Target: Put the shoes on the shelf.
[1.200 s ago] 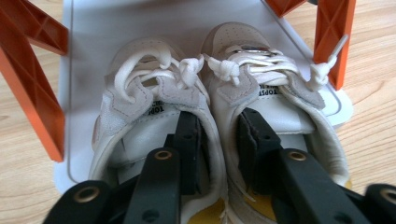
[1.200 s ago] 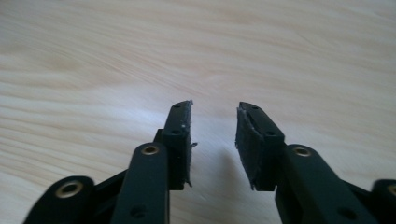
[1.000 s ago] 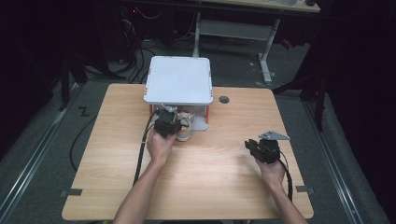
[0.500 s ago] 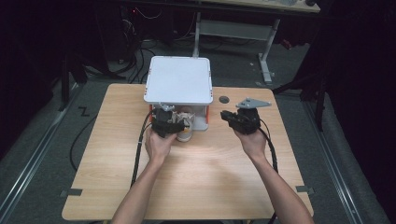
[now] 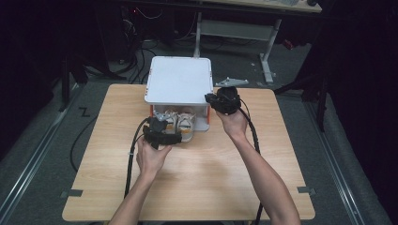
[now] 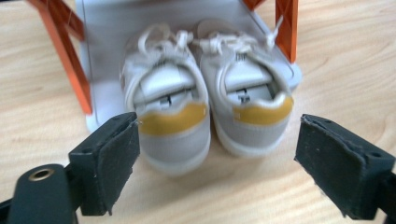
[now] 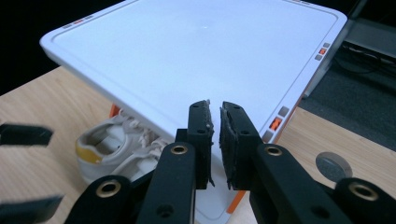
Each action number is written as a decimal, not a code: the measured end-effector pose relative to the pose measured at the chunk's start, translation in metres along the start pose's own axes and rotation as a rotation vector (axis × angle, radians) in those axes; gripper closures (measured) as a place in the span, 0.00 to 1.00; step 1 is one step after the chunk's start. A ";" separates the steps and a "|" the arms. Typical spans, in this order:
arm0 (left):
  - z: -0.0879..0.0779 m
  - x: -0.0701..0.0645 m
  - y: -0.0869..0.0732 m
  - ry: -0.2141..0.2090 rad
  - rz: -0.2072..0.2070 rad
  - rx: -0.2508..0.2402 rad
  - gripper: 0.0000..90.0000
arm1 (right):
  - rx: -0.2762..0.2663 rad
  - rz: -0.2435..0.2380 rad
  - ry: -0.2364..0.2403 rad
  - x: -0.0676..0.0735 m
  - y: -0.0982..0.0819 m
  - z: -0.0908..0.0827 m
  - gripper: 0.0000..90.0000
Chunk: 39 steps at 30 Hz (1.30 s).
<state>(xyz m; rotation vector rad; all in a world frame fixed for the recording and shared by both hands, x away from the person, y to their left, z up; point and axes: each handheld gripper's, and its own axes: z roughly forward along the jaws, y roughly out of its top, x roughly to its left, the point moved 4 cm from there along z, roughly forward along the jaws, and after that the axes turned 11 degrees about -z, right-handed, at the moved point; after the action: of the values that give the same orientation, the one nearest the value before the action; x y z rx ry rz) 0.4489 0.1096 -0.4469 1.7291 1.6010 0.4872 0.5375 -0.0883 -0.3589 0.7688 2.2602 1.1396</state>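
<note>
Shoes: a pair of white sneakers with yellow heel tabs sits side by side on the lower white tray of the rack, heels poking out past its front edge toward the person.
Rack: white flat top on orange legs, standing at the far middle of the bench.
Left gripper: just in front of the rack, facing the heels; its fingers are spread wide, holding nothing, the gap between them about as broad as the pair of heels.
Right gripper: raised at the rack's right front corner, level with the top; its fingers are drawn nearly together with a thin slit between, gripping nothing.
Round grommet: set in the bench to the right of the rack.
Floor: dark, with cables behind the rack.
</note>
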 end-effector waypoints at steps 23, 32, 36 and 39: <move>0.043 -0.013 -0.022 0.071 -0.055 0.024 0.17 | 0.088 0.000 -0.017 -0.005 0.003 0.020 0.89; 0.049 -0.015 -0.014 0.073 -0.069 0.034 0.17 | 0.103 -0.004 -0.013 -0.005 0.004 0.020 0.89; 0.054 -0.016 -0.010 0.069 -0.076 0.037 0.17 | 0.105 -0.008 -0.015 -0.005 0.004 0.019 0.89; 0.057 -0.017 -0.006 0.065 -0.079 0.037 0.18 | 0.105 -0.011 -0.015 -0.005 0.004 0.019 0.89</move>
<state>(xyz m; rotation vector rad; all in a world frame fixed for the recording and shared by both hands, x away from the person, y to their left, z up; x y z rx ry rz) 0.4821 0.0785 -0.4865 1.6850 1.7273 0.4823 0.5539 -0.0790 -0.3651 0.8016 2.3245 1.0130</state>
